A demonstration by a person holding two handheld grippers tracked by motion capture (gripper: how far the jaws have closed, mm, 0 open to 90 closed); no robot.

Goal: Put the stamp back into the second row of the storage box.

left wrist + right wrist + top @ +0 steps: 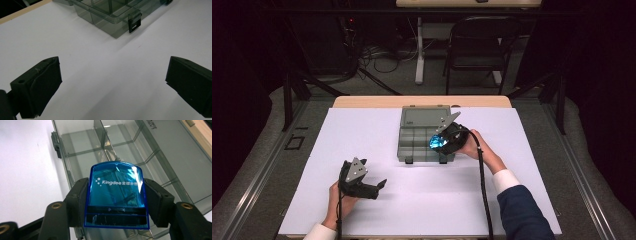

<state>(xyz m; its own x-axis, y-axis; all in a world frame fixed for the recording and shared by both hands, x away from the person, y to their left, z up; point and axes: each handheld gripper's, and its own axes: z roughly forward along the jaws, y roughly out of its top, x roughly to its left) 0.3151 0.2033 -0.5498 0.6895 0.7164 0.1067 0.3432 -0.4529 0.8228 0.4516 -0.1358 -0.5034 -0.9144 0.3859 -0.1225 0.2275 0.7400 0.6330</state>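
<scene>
A clear grey compartment box lies open at the middle of the white table, its lid folded back toward the far edge. My right gripper hovers over the box's right side, shut on a translucent blue plastic case with white "Kingdee" lettering; both pads press its sides above the empty compartments. My left gripper rests low on the table near the front left, open, with bare table between its pads. The box's near corner and black latch lie ahead of it.
The white sheet covers a wooden table. Beyond it stand a black folding chair, cables on the floor and dark stands. Bare table surface lies left of and in front of the box.
</scene>
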